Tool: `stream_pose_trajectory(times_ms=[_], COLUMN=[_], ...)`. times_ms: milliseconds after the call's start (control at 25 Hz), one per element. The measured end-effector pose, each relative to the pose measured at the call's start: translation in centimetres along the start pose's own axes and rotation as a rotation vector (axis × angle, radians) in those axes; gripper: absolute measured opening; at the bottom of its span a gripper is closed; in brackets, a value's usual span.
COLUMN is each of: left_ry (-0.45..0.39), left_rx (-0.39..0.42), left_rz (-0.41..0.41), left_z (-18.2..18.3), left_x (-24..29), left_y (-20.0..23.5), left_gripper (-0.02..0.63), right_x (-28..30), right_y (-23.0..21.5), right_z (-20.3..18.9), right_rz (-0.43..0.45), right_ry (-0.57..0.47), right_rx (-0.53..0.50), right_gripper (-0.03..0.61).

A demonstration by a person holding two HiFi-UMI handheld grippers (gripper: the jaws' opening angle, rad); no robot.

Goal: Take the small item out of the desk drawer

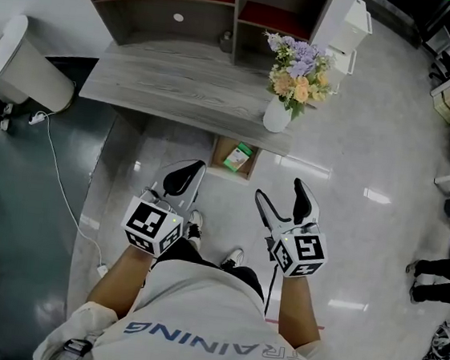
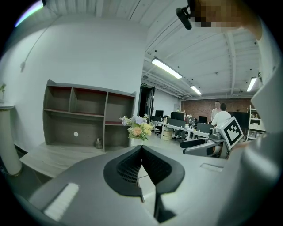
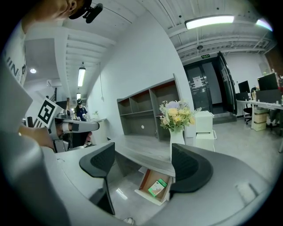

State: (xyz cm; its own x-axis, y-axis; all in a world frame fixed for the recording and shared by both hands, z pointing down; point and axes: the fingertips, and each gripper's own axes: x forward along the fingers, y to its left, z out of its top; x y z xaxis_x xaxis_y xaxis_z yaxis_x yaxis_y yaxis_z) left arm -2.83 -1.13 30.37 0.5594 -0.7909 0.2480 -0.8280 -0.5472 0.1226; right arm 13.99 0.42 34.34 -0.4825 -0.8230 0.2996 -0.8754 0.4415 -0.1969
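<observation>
small green-and-white cardboard box looks light, stiff (crushable): pinch its long sides. right claw gapes empty; left claw closed, empty.

**Drawer's open, little box sitting inside**

The drawer is pulled out from under the front edge of the grey wood-grain desk, so you can look straight down into it from the head view. It's a shallow tray with a light brown wooden inside and pale outer walls.

Lying flat on its floor is the small box, green and white and turned a bit diagonal to the drawer's sides. It's toward the right side of the drawer.

The right gripper view shows the same thing: drawer open, small box resting on the bottom near the right wall.
</observation>
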Motion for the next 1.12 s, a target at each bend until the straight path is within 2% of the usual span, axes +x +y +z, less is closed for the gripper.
stream_pose_trajectory(times_ms=[160,480,800,1120], left_ry=[0.009,0.052,0.113,0.175], left_rx=[-0.012,-0.014,-0.027,-0.047], left_rz=[0.008,0.025,0.001,-0.028], left_z=[-0.7,-3.3,-7.2,-10.7], left_x=[-0.2,0.2,2.7,4.9], left_y=[0.5,3.4,7.4,11.0], left_gripper=[-0.002,-0.002,-0.002,-0.002], right_x=[0.9,6.1,13.8,20.8], right_y=[0.1,-0.2,-1.2,-3.3], right_z=[-1.3,-8.5,-17.8,-25.4], right_rz=[0.002,-0.046,-0.14,-0.251], right_ry=[0.033,0.175,0.342,0.414], right_rx=[0.039,0.173,0.239,0.387], right_gripper=[0.412,0.411,0.426,0.428])
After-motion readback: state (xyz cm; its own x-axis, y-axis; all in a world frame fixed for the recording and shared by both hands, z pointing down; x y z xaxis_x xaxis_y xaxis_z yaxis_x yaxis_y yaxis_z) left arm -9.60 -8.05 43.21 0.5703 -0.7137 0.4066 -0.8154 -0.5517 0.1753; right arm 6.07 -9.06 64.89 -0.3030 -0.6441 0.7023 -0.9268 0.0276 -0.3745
